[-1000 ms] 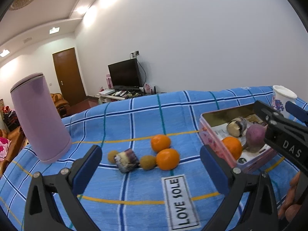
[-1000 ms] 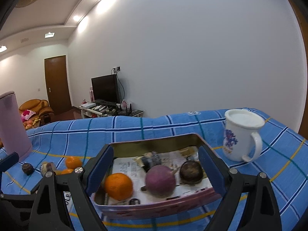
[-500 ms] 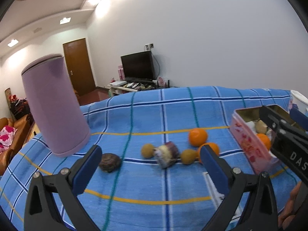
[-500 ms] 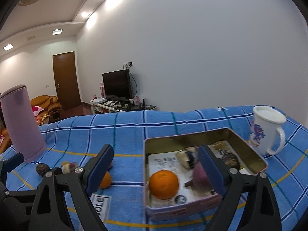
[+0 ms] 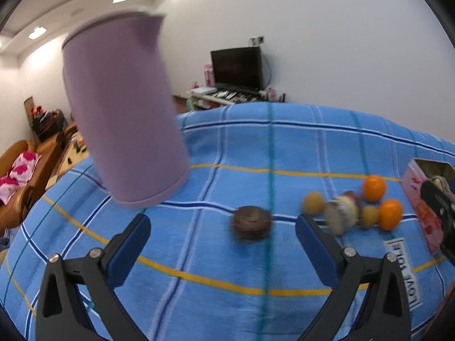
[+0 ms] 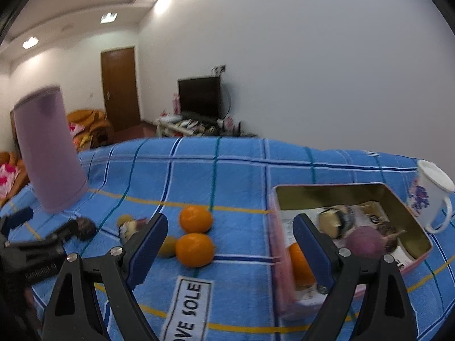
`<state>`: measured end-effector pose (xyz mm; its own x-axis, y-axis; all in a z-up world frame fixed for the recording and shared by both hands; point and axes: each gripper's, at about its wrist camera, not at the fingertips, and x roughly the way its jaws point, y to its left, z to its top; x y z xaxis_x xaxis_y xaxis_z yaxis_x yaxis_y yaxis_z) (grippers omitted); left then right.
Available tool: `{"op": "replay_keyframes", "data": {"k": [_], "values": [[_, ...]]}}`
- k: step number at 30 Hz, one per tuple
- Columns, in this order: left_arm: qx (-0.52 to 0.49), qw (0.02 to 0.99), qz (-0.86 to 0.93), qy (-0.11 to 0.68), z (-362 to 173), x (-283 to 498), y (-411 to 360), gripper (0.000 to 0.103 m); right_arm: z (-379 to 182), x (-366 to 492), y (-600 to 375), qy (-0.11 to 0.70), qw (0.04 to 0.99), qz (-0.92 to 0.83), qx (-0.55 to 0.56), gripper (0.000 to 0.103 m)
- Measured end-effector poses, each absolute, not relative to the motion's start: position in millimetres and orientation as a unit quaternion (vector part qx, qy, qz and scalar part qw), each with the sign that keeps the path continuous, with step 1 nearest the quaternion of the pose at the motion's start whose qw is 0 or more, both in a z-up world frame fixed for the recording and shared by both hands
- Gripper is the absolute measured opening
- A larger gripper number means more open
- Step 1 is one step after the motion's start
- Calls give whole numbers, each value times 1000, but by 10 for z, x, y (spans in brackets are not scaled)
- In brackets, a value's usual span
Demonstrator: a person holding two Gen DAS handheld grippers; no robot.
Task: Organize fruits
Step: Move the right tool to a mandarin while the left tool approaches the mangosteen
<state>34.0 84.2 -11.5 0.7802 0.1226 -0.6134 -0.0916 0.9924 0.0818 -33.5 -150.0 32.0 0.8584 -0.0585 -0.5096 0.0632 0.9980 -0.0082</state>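
Left wrist view: left gripper point(image 5: 223, 227) jaws wide, nothing between the pads; the dark, rough round fruit point(image 5: 251, 223) lies just ahead on the blue checked cloth point(image 5: 216, 258), apart from the other loose fruit. Step, as judged: approach for a pick. Next move calls for centring on it and lowering before closing. Tall matte purple cylinder point(image 5: 122, 113) stands near. Right wrist view: right gripper point(image 6: 230, 233) also wide and empty, above two smooth oranges point(image 6: 195, 234); rectangular tin point(image 6: 409, 213), gold-lined, already holds an orange and a purple fruit. White mug point(image 6: 432, 190) beside it.
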Motion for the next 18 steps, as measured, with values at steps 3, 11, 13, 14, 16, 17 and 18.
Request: {"op": "replay_keyframes", "data": {"k": [3, 11, 13, 14, 16, 17, 18], "values": [[-2, 936, 66, 345, -164, 431, 1057, 103, 235, -209, -1353, 298, 954, -18, -20, 72], [-42, 924, 46, 377, -267, 480, 1264, 103, 52, 18, -1289, 371, 928, 11, -34, 62], [-40, 922, 37, 384, -289, 484, 1268, 103, -10, 79, -1288, 391, 920, 16, -32, 62], [-35, 921, 37, 387, -295, 486, 1264, 103, -31, 105, -1283, 397, 917, 16, -32, 62], [-18, 920, 39, 389, -299, 493, 1244, 103, -30, 124, -1280, 396, 917, 15, -33, 62], [-10, 921, 39, 389, -295, 490, 1231, 103, -30, 148, -1269, 396, 917, 13, -37, 62], [-4, 921, 38, 388, -286, 485, 1223, 103, -24, 160, -1269, 395, 918, 13, -37, 62]]}}
